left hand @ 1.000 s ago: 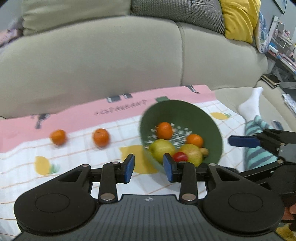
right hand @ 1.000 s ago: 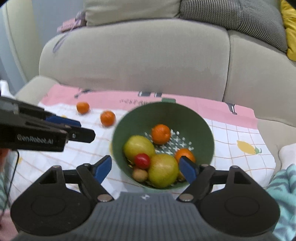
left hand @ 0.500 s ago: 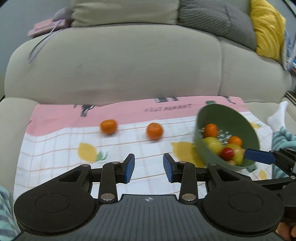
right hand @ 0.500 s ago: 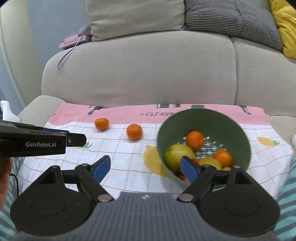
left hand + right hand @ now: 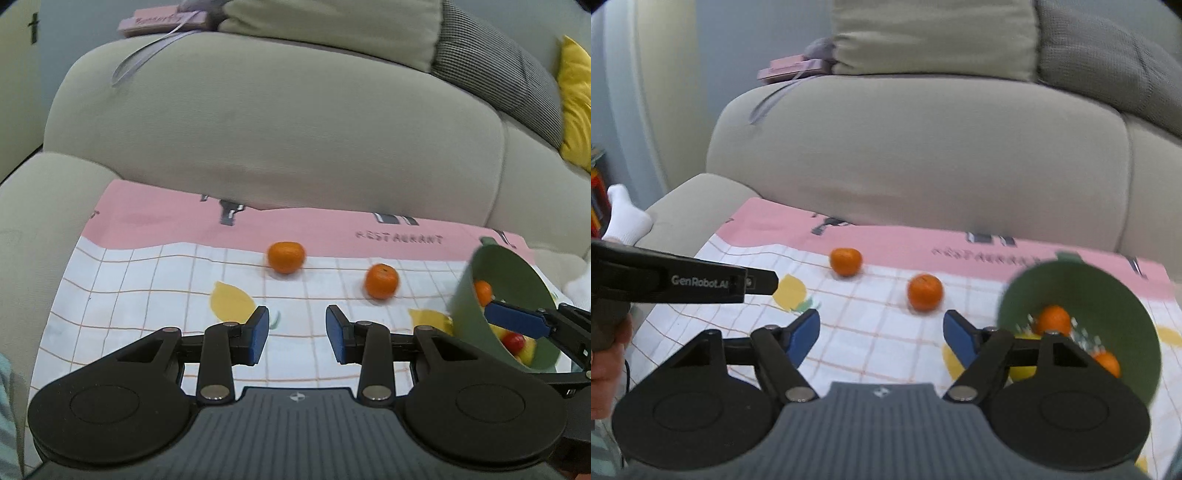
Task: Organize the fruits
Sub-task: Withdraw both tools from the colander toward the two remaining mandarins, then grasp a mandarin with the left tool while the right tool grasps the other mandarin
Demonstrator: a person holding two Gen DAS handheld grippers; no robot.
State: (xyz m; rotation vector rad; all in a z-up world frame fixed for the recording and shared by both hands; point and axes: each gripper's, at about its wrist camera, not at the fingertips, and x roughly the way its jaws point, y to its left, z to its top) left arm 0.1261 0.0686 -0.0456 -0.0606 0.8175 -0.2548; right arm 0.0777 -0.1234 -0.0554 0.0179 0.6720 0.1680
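Note:
Two loose tangerines lie on the checked cloth point(image 5: 147, 280): one further left point(image 5: 286, 257) point(image 5: 845, 261), one to its right point(image 5: 381, 281) point(image 5: 924, 291). A green colander bowl point(image 5: 480, 295) point(image 5: 1108, 295) at the right holds several fruits, among them tangerines point(image 5: 1052, 320) and a red one point(image 5: 513, 341). My left gripper point(image 5: 297, 334) is open and empty, short of the tangerines. My right gripper point(image 5: 881, 338) is open wide and empty, just in front of the right tangerine, left of the bowl.
The cloth point(image 5: 871, 332) lies on a beige sofa seat with the backrest point(image 5: 277, 140) right behind it. A pink book point(image 5: 162, 20) sits on the sofa's top. A yellow cushion point(image 5: 576, 103) is at the far right. The left gripper's body point(image 5: 683, 280) crosses the right wrist view.
Both grippers have swung left, away from the bowl and towards the two loose tangerines. The bowl now sits at the right edge of both views. Both stay open.

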